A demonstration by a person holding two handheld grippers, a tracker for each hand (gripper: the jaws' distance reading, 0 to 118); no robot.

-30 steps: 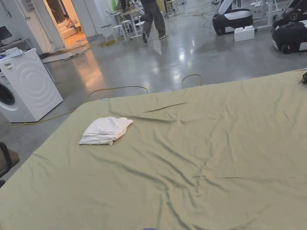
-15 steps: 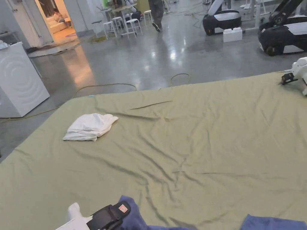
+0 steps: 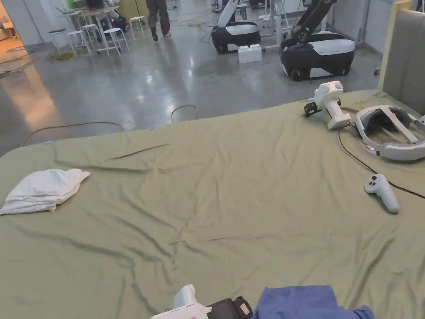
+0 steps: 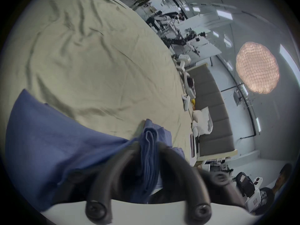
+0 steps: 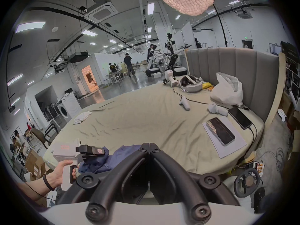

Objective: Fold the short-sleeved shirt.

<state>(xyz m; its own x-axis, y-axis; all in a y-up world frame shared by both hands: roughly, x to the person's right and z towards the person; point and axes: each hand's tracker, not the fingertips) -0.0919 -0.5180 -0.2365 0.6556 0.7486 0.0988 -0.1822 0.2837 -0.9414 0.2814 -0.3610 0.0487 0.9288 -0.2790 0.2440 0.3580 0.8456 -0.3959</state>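
Left gripper (image 4: 148, 145) seemingly clamps bunched blue shirt (image 4: 48, 140); right gripper (image 5: 149, 145) jaws meet, empty

A folded white cloth (image 3: 43, 191) lies at nine o'clock on the olive-green bed sheet (image 3: 232, 187). At two o'clock sit a white headset (image 3: 390, 133) and, nearer, a white hand controller (image 3: 382, 192), apart.
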